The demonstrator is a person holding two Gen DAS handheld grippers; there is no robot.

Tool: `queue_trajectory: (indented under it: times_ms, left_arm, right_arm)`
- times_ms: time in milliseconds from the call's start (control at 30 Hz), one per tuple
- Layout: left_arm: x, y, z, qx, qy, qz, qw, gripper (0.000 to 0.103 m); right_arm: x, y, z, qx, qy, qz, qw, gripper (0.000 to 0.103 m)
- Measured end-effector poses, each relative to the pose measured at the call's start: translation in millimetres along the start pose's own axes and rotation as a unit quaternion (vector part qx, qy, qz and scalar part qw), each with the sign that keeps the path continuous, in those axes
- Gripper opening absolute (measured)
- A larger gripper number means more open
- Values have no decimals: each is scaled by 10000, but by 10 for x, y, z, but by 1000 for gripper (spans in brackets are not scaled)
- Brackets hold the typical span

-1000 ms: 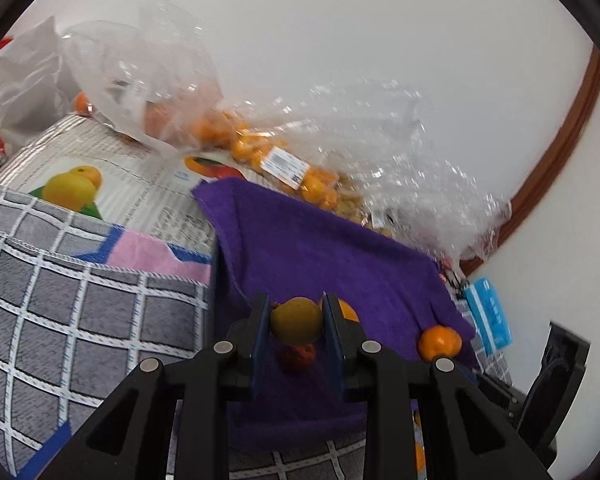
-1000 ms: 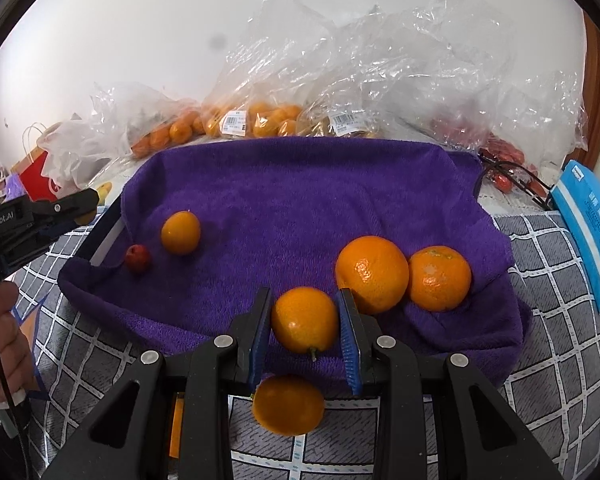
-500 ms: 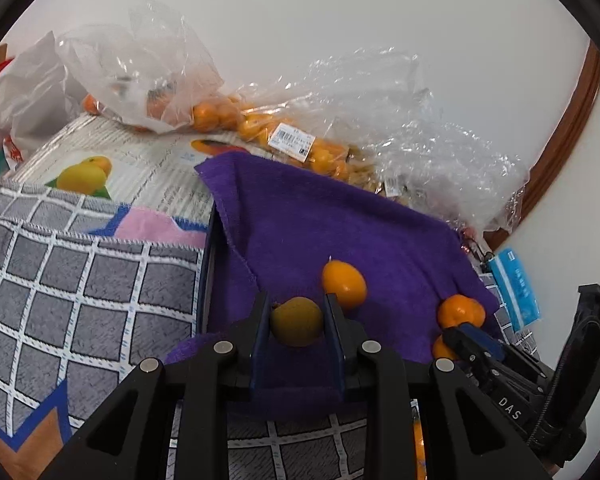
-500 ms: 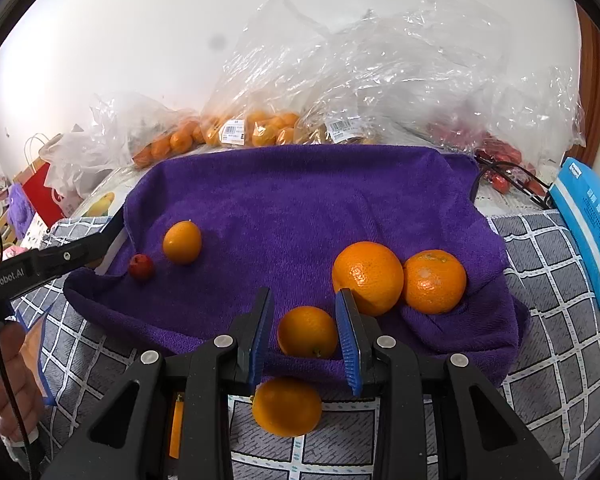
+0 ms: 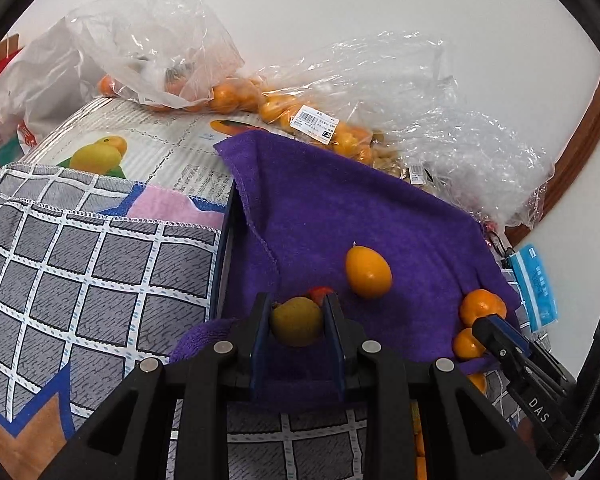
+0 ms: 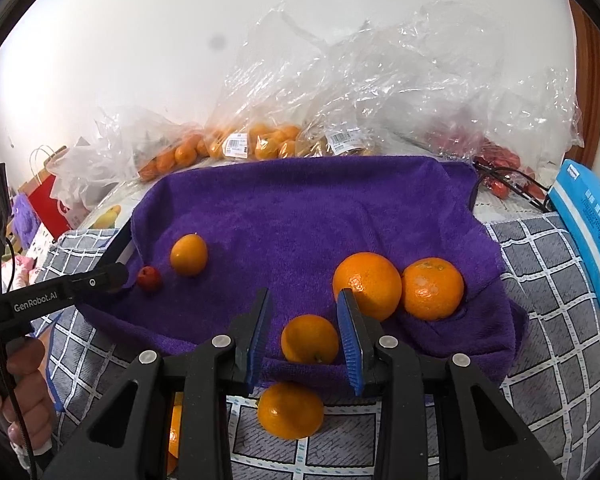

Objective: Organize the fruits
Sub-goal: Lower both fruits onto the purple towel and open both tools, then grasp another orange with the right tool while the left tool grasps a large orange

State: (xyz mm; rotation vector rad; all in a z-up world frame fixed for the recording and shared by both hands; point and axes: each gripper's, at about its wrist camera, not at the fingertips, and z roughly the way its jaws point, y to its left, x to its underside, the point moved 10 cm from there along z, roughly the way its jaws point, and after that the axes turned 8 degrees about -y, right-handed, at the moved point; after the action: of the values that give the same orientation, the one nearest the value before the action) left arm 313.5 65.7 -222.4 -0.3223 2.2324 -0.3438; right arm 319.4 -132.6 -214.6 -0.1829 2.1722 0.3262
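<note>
The little red fruit (image 5: 321,292) is hiding behind the yellow-green fruit (image 5: 296,321), so only its top is peeking out. The left gripper (image 5: 296,322) is covering the sides of that yellow-green fruit. Low on the right, the dark tip of the right gripper (image 5: 496,330) is blocking part of two small oranges (image 5: 466,345). The words on the bag labels (image 5: 314,123) are too small to read.

In the right wrist view, an orange (image 6: 174,424) is mostly hiding behind the gripper's black arm. The hand (image 6: 24,392) is getting cut off at the left edge. The red fruits (image 6: 496,160) are looking blurry inside the crinkly plastic bags (image 6: 380,92).
</note>
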Motion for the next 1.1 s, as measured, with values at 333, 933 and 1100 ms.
queue_trajectory:
  times_ms: [333,933,1100]
  left_arm:
    - [-21,5,-6,93,36,-130,9999,26]
    - [-359,-20,-408,277,-854,-176,9958,35]
    - [-405,13,-434,246,-978,-186,9947,36]
  right_arm:
    - [6,74,5,-213,-111,83,9997,34]
    - [91,-94,-470,618,-303,103,9976,38]
    - [435,-32,-456,517,153,131,9985,38]
